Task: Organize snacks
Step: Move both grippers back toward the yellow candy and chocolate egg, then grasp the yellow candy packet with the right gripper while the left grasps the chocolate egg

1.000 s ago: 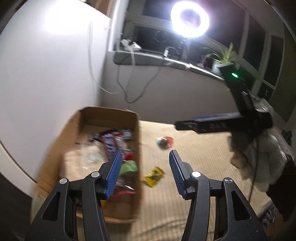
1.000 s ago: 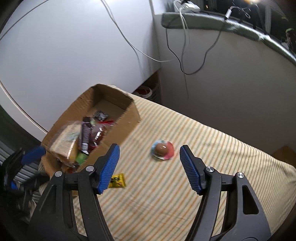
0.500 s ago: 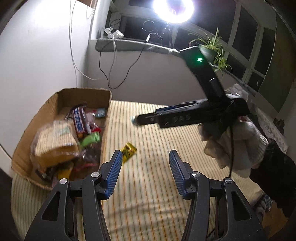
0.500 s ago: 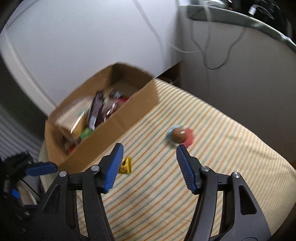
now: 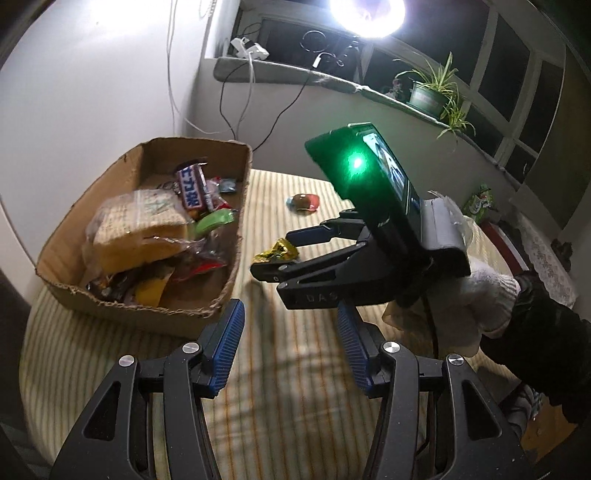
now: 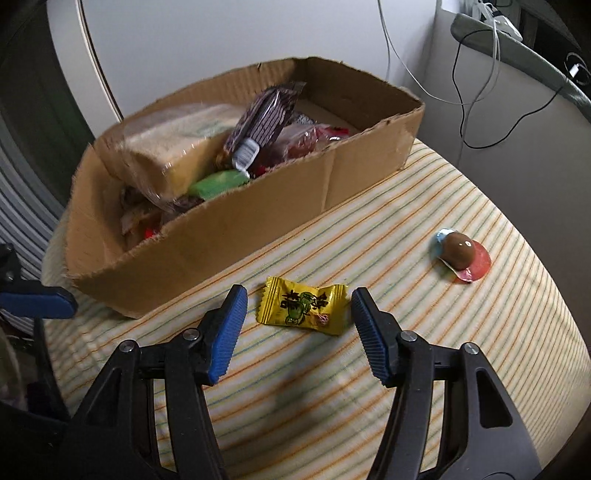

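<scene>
A yellow wrapped candy (image 6: 303,306) lies on the striped cloth just in front of my right gripper (image 6: 297,308), whose open blue jaws stand on either side of it. In the left wrist view the candy (image 5: 277,252) sits between the right gripper's fingers (image 5: 314,234). A round chocolate snack on a red and blue wrapper (image 6: 459,253) lies farther right, also seen in the left wrist view (image 5: 303,202). A cardboard box (image 6: 258,229) holds bread and several snack packs. My left gripper (image 5: 288,339) is open and empty, back from the box (image 5: 147,314).
The striped cloth (image 6: 406,387) covers a rounded surface that drops off at the right and front. A white wall and hanging cables (image 6: 461,85) stand behind the box. A windowsill with a potted plant (image 5: 430,92) and a bright ring light (image 5: 365,14) is at the back.
My right gripper has come down and forward so the yellow candy now lies between its open jaws. My left gripper has pulled back and turned toward the right gripper.
</scene>
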